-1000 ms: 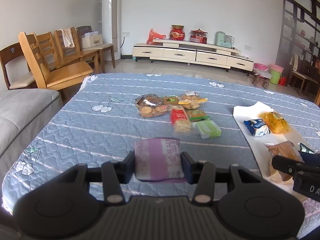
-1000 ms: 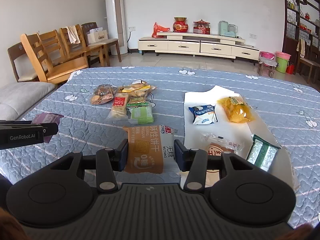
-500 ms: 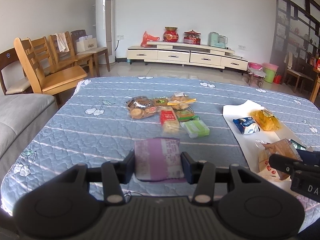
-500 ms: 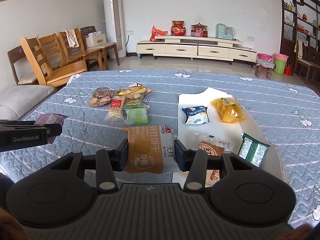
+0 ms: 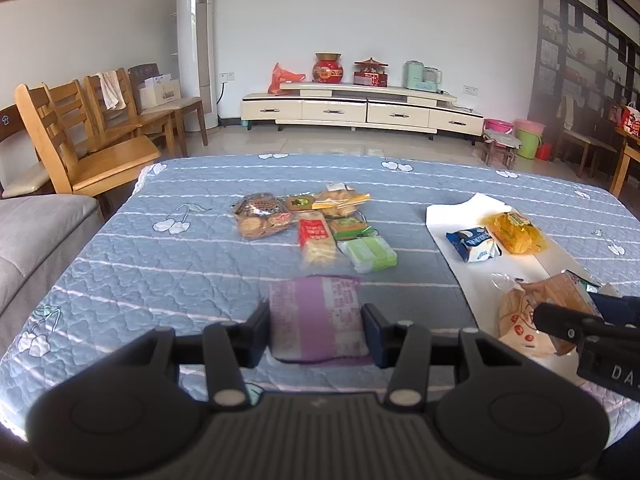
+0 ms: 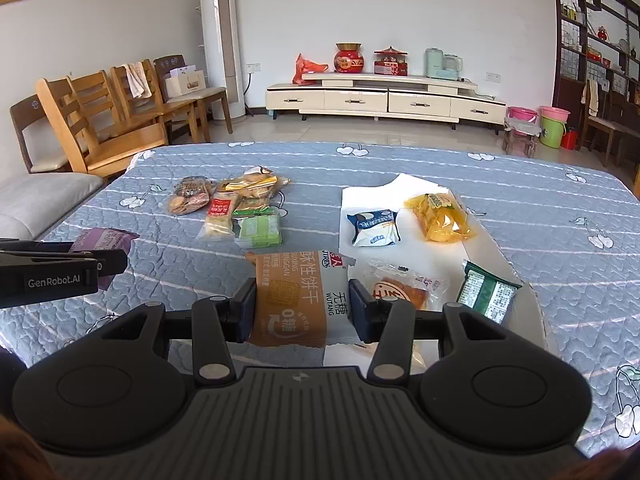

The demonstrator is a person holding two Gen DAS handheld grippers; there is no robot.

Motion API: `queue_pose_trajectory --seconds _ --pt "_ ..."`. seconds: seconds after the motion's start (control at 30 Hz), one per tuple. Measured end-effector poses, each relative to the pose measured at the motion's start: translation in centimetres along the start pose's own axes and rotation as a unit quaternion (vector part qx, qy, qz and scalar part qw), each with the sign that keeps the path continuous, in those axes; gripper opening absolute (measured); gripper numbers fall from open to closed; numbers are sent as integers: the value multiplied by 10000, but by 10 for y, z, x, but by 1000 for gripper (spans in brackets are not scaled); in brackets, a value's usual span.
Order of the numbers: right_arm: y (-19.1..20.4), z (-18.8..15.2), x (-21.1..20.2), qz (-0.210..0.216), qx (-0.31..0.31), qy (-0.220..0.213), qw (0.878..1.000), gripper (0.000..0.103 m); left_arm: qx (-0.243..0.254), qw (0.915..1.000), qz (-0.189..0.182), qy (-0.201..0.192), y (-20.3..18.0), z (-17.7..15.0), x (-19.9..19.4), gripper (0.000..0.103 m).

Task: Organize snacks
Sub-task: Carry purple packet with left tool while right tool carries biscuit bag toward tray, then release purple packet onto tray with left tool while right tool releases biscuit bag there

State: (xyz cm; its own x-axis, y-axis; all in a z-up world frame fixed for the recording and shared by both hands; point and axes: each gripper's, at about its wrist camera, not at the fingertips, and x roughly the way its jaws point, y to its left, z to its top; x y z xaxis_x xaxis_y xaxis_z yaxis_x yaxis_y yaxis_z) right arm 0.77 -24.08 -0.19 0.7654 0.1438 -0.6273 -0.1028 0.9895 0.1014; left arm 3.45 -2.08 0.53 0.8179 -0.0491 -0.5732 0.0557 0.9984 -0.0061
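Note:
My left gripper point(image 5: 316, 330) is shut on a purple snack packet point(image 5: 316, 316), held above the blue quilted table point(image 5: 160, 280). My right gripper point(image 6: 302, 308) is shut on an orange-and-white biscuit packet point(image 6: 298, 300), which hangs over the near end of a white sheet point(image 6: 492, 256). On that sheet lie a blue-white packet point(image 6: 374, 227), a yellow packet point(image 6: 440, 218), a green packet point(image 6: 486, 292) and a clear-wrapped bun point(image 6: 400, 288). A pile of several loose snacks point(image 5: 316, 224) sits mid-table. The left gripper point(image 6: 52, 274) shows at the left edge of the right wrist view.
Wooden chairs point(image 5: 88, 148) and a grey sofa point(image 5: 28, 232) stand left of the table. Beyond the far edge are a cream TV cabinet point(image 5: 360, 108) and a tall white air conditioner point(image 5: 196, 52). Pink and green buckets point(image 6: 554, 124) stand at the back right.
Both views have shifted a little: the table and its snacks sit slightly farther from the cameras and more to the left. Both packets stay gripped as before.

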Motion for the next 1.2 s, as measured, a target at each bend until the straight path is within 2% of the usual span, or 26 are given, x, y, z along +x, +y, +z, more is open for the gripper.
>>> queue_pose_trajectory --seconds 0.73,1.2 --pt "-16 -4 -17 -210 102 -23 9997 58 301 9985 -445 -51 -42 2 3 48" --pt "-55 -4 -34 -589 506 -116 9969 58 663 9941 -855 -126 -85 8 6 48"
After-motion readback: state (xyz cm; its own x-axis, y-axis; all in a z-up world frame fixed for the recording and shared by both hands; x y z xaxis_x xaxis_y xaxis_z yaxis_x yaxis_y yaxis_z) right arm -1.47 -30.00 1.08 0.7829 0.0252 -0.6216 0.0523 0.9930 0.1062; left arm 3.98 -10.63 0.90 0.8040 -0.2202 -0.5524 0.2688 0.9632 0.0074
